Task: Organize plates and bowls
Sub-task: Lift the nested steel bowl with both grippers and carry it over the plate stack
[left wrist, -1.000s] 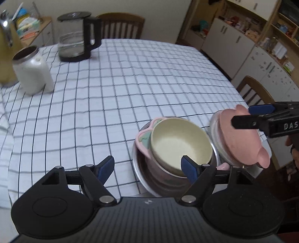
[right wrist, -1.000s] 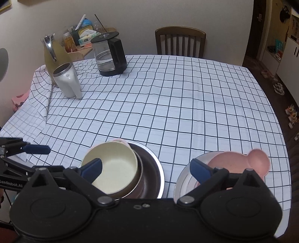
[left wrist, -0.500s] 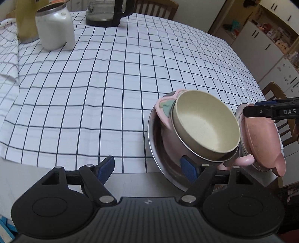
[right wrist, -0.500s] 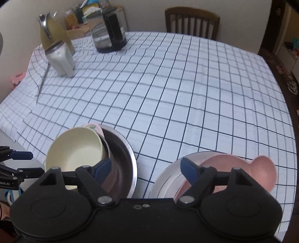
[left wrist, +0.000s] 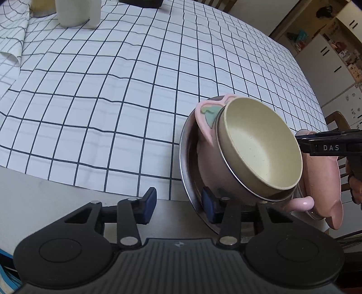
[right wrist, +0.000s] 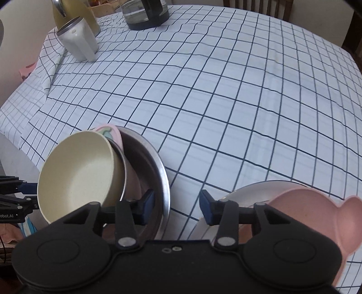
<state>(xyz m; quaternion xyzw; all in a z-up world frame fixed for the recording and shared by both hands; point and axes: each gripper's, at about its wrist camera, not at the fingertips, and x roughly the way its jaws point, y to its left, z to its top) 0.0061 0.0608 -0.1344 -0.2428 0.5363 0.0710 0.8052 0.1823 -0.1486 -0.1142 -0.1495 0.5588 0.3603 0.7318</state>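
A cream bowl (left wrist: 260,144) sits nested in a pink eared bowl (left wrist: 208,113) on a steel plate (left wrist: 187,167), all tilted at the table's near edge. My left gripper (left wrist: 178,203) is open, with its right finger against the steel plate's rim. The same stack shows in the right wrist view (right wrist: 79,171). A pink bear-eared plate (right wrist: 305,203) lies on a white plate (right wrist: 246,192) to the right. My right gripper (right wrist: 176,209) is open in the gap between the steel plate (right wrist: 163,181) and the white plate.
The checked tablecloth (right wrist: 203,90) covers the table. A white jug (right wrist: 79,43), a yellow pitcher (right wrist: 74,11) and a glass kettle (right wrist: 147,13) stand at the far left. Cabinets (left wrist: 328,56) and a chair (left wrist: 337,119) are to the right.
Both grippers have dropped lower and closer to the table edge. The bowl stack tilts more steeply and the jaws have narrowed somewhat.
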